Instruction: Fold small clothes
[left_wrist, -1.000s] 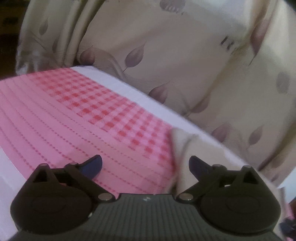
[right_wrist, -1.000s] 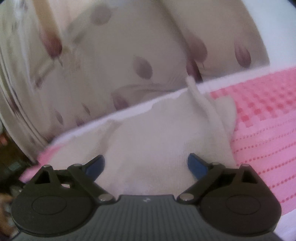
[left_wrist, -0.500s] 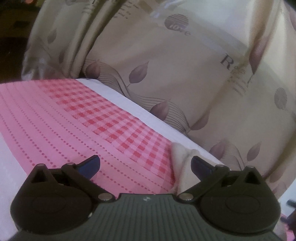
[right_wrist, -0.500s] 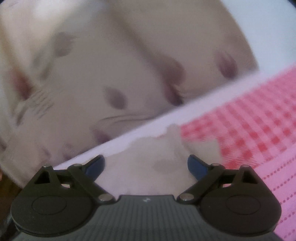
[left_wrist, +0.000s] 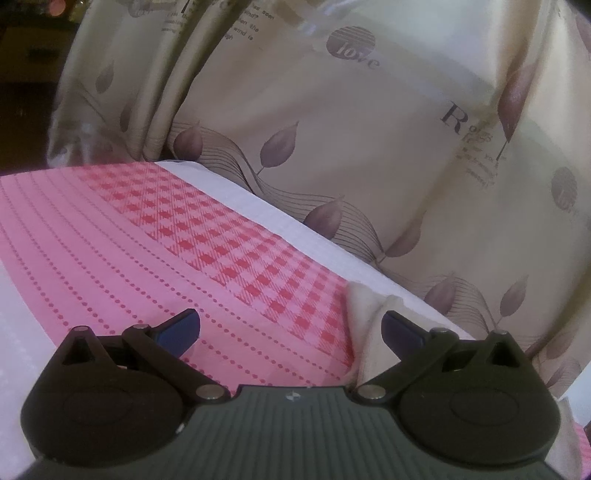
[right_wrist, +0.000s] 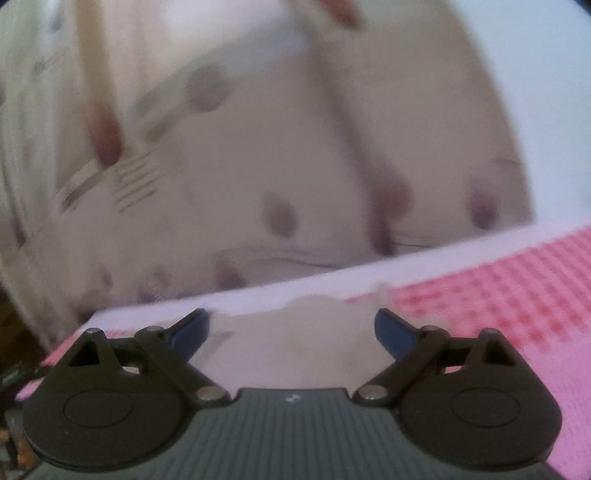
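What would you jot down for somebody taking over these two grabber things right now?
Left gripper: jaws open, holding nothing, low over the pink checked sheet.
Right gripper: jaws open, empty; its view is blurred.
The cream cloth lies on the sheet by the white far edge, in front of the leaf-print curtain. In the left view it sits beside the right-hand jaw; in the right view it lies between the jaws.
Done: cannot tell whether any fold is made; one end of the cloth stands up in a ridge.
Left: grip the cloth and fold it flat.
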